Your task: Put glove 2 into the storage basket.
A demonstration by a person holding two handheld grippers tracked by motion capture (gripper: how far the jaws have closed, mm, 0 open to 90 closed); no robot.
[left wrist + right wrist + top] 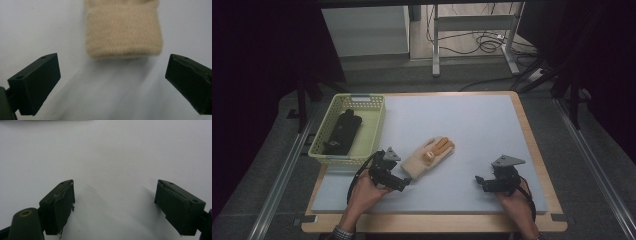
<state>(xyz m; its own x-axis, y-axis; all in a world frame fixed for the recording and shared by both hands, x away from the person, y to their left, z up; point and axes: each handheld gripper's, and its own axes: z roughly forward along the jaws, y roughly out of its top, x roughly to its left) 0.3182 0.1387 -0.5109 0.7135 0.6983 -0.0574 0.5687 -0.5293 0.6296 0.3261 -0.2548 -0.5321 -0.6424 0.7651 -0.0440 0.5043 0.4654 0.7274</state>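
Note:
A beige work glove (429,155) with orange fingertips lies flat on the pale mat, its cuff pointing toward me. In the left gripper view the knitted cuff (123,31) sits just beyond my left gripper (112,82), whose jaws stand wide apart with nothing between them. In the high view that left gripper (404,181) is held just short of the cuff, at its near left. My right gripper (479,181) rests over bare mat at the front right, also open (113,205), and holds nothing.
A pale green plastic basket (373,125) stands at the mat's left edge with a black object (343,131) lying inside. The mat (472,125) covers a wooden table. Desk legs and cables stand on the floor beyond the far edge.

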